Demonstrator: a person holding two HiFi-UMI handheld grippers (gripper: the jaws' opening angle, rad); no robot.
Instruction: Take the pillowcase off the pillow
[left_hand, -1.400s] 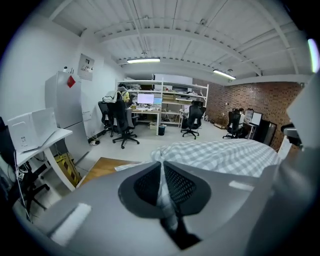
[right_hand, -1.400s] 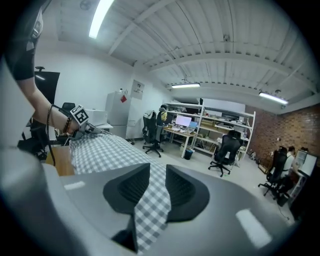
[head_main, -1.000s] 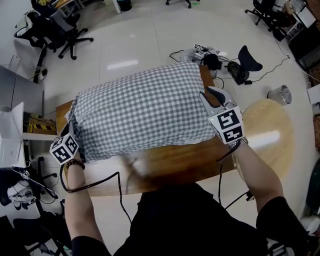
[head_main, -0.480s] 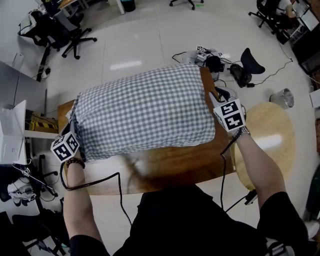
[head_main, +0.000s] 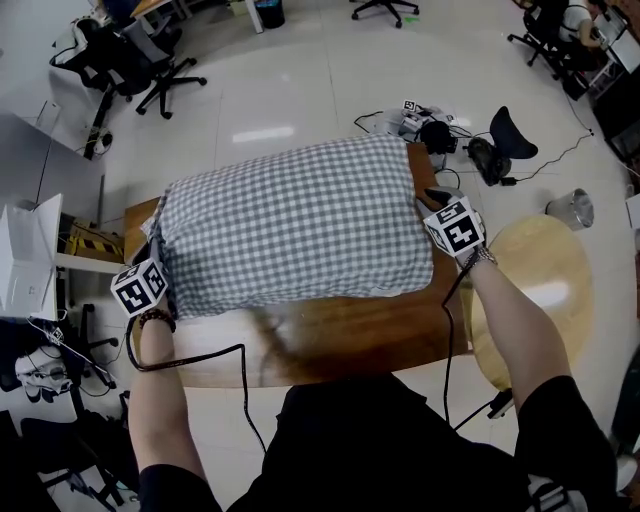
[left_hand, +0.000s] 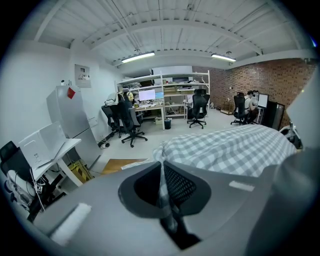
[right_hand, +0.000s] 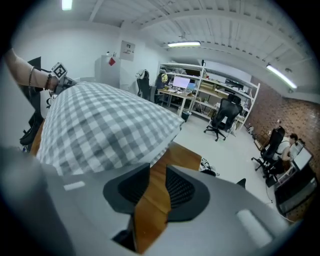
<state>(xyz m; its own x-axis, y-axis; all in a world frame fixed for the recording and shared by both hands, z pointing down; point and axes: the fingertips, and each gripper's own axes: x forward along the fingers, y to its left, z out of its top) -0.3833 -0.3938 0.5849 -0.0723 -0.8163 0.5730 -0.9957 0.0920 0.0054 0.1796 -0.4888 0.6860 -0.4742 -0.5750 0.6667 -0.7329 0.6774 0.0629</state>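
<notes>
at the wooden table (head_main: 330, 345), left gripper (left_hand: 162, 192) jaws pinch pillowcase (head_main: 300, 225); right gripper (right_hand: 152, 187) jaws slightly apart, empty.

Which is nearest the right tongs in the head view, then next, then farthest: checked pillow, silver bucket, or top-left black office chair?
1. Grey-and-white checked pillow, just left of the right tongs.
2. Shiny silver metal bucket, farther right.
3. Black wheeled office chair, top left.

The head camera looks steeply down on the table (head_main: 330, 340). Each gripper camera sights closely along its own jaws from opposite ends, both taking in the checked pillowcase (head_main: 300, 225) beyond them.
</notes>
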